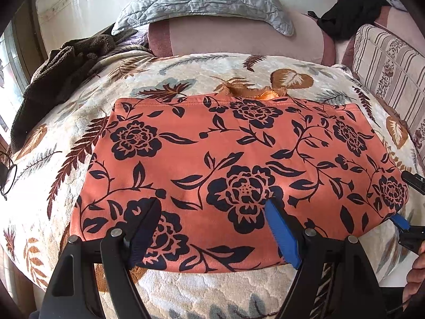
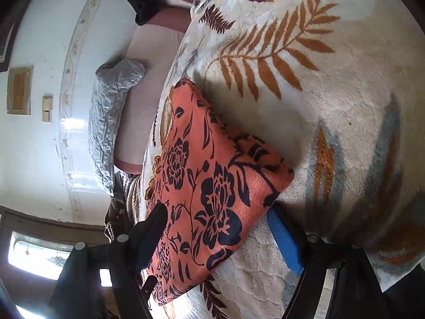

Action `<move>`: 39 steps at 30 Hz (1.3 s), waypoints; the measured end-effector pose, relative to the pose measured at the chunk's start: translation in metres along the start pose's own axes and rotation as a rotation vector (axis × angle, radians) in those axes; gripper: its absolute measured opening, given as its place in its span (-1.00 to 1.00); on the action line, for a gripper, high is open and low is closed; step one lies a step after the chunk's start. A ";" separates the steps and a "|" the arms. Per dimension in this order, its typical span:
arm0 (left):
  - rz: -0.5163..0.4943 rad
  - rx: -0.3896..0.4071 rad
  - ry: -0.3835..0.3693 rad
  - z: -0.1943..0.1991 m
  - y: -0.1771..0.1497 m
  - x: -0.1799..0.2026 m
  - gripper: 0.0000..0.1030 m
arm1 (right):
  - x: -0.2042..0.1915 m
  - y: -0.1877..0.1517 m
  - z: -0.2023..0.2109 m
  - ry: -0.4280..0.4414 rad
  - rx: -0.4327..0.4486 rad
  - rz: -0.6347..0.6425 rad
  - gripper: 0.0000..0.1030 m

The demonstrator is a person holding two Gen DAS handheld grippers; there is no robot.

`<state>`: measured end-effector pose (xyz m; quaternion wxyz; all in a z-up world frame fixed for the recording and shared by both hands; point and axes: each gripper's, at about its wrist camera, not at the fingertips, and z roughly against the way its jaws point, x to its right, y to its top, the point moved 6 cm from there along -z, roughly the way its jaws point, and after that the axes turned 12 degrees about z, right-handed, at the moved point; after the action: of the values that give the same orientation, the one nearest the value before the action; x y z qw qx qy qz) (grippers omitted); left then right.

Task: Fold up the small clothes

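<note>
Folded orange floral garment (image 1: 239, 154) on leaf-patterned blanket (image 1: 186, 71), left tongs (image 1: 215, 228) spread over its near edge, right tongs (image 2: 217, 236) spread astride its corner

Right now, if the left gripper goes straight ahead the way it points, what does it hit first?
Probably nothing new: the left gripper is open over the garment, so it would slide across that cloth toward the far hem. Its height above it is unclear.

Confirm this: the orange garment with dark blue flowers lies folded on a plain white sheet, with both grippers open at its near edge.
Not quite. The orange garment with dark blue flowers lies on a cream plush blanket patterned with brown and grey leaves, not a plain white sheet; the left wrist view shows it. The left gripper and right gripper are indeed open at its edge.
</note>
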<state>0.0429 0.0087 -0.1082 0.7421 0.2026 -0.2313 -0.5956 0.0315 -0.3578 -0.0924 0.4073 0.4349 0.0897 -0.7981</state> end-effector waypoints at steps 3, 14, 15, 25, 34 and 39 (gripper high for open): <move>-0.015 0.006 0.005 -0.008 0.001 0.012 0.57 | -0.001 0.002 0.001 -0.018 0.009 0.025 0.44; -0.077 0.013 0.033 -0.021 -0.005 0.030 0.58 | -0.016 0.006 -0.003 -0.026 0.011 0.088 0.61; -0.087 -0.024 0.035 -0.030 -0.009 0.031 0.59 | -0.020 0.007 -0.005 -0.038 0.006 0.110 0.61; -0.068 -0.045 0.029 -0.038 -0.010 0.027 0.60 | -0.020 0.009 -0.019 -0.152 -0.029 0.145 0.05; -0.063 -0.011 0.019 -0.035 -0.010 0.027 0.63 | -0.024 0.014 -0.027 -0.227 -0.052 0.191 -0.38; -0.063 -0.022 -0.032 -0.031 -0.005 0.026 0.64 | -0.024 0.015 -0.034 -0.272 -0.070 0.177 -0.25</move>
<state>0.0621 -0.0165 -0.1334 0.7213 0.1921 -0.2301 -0.6244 0.0700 -0.3368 -0.0911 0.4994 0.3146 0.0224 -0.8069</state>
